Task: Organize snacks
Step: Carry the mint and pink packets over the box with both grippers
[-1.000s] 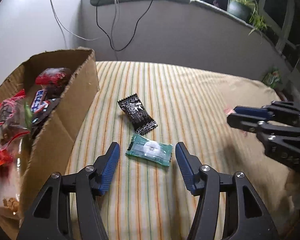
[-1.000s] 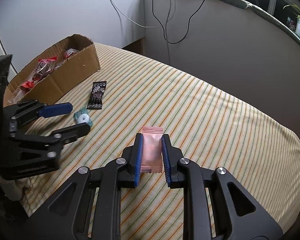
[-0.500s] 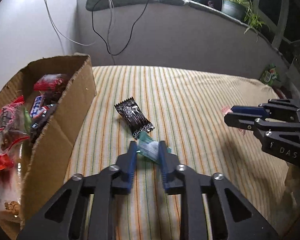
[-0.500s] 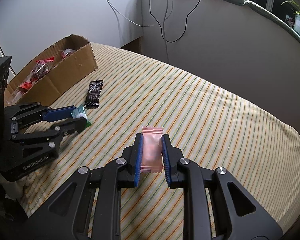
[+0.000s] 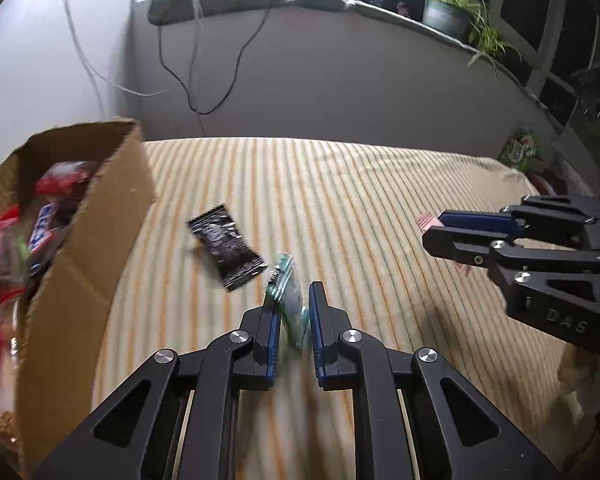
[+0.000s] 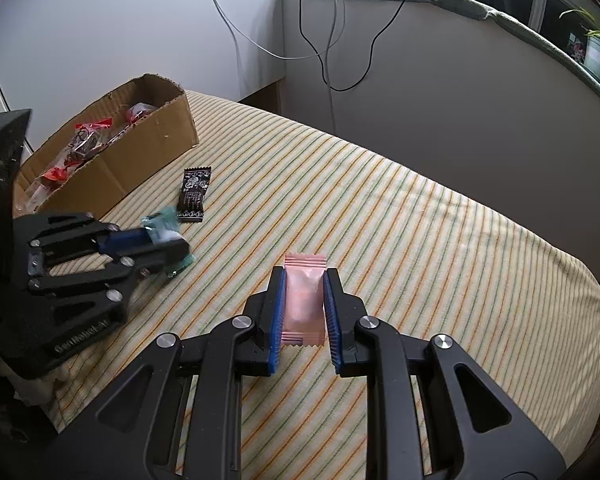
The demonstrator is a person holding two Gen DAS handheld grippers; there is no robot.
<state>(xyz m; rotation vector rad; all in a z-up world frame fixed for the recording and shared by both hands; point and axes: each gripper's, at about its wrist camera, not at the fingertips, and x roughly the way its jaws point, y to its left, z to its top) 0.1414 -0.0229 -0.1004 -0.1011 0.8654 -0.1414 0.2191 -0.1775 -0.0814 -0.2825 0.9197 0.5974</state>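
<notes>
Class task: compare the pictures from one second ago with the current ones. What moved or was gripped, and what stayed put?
The left gripper closed on the green plastic candy wrapper and lifted it off the striped cloth, tilting it on edge. Unchanged: the right gripper clamps the pink sachet; the black snack packet lies beside the cardboard box.

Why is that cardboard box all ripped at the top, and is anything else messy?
The cardboard box has a torn, jagged rim, as if its flaps were ripped off. One black snack packet lies loose on the striped cloth beside the box, not inside with the other snacks. Nothing looks spilled.
</notes>
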